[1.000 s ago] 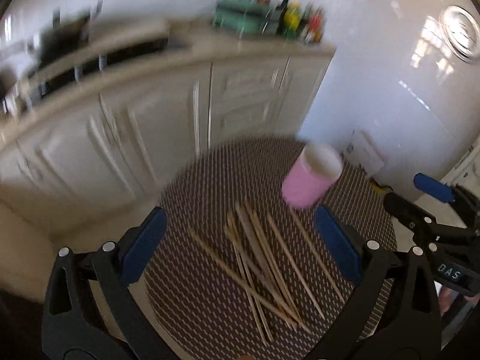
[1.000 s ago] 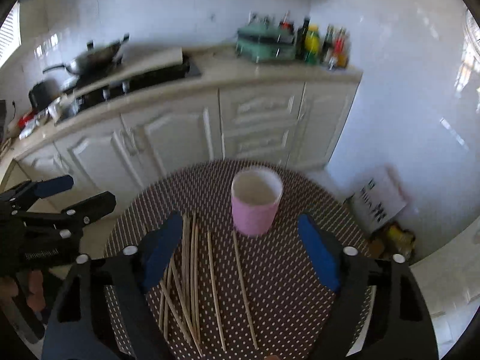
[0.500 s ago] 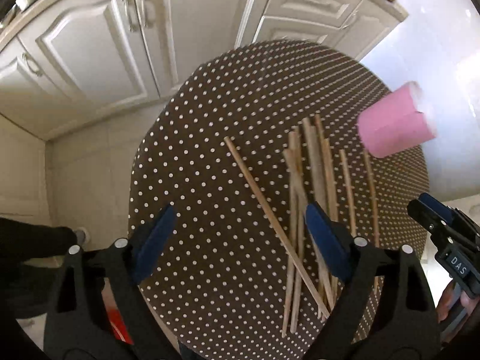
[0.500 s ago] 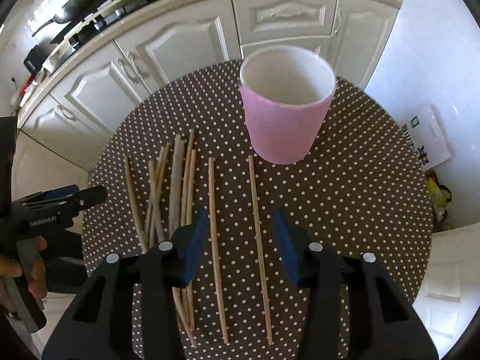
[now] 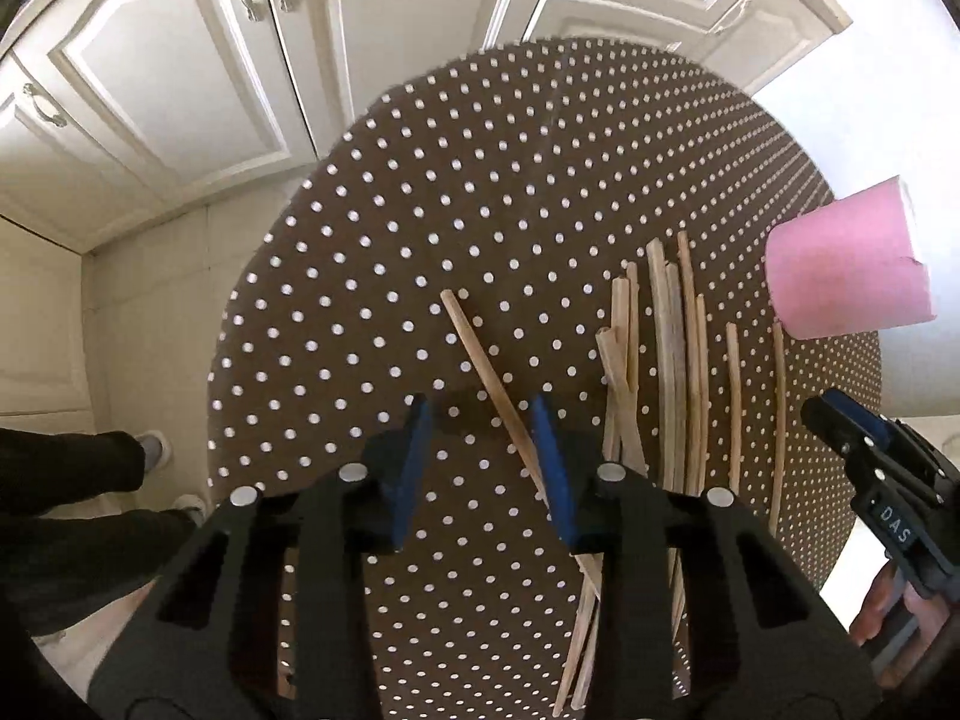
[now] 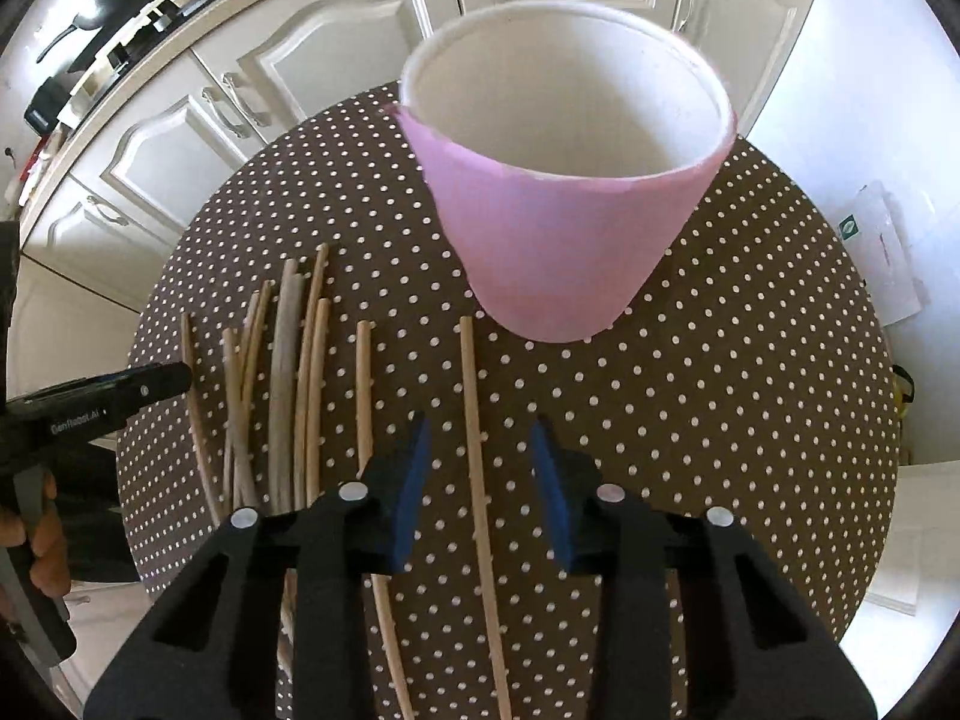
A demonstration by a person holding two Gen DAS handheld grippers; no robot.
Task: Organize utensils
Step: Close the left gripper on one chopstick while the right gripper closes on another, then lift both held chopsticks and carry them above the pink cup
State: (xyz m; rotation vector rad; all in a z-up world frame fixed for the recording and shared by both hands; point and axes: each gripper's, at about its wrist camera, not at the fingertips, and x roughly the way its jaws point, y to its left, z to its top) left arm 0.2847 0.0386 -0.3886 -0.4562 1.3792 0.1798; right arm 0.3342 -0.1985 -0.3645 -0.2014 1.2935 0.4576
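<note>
Jaws of the left gripper (image 5: 480, 426) part-closed, just been narrowing, straddling one slanted chopstick (image 5: 480, 360) that lies apart from the rest, farthest left of the pink cup (image 5: 846, 270) — blue pads (image 5: 414, 462) not visibly pressing on it. Between that stick and the cup, a loose bundle of chopsticks (image 5: 666, 360) lying roughly side by side on the brown white-dotted table (image 5: 450, 192), a few crossing at their near ends. Just beside the cup, two single sticks set a little apart from the bundle. At the right edge of the left wrist view, past the cup, the other tool's black body with the white letters "DAS" readable, fingers of a hand wrapped round its handle.

Seen from the right wrist, well left of the cup (image 6: 558, 240), the left tool's black body with small pale writing, too blurred to spell out for sure. Then the bundle (image 6: 282, 372), then one lone stick, then the chopstick nearest the cup (image 6: 474, 420). Jaws of the right gripper (image 6: 480, 438) likewise part-closed and just been narrowing, astride this stick with a gap on either side — not pinching. Cup upright, white inside, standing on the table just beyond that stick's far tip. White cabinets (image 6: 336, 60) behind the cup.
</note>
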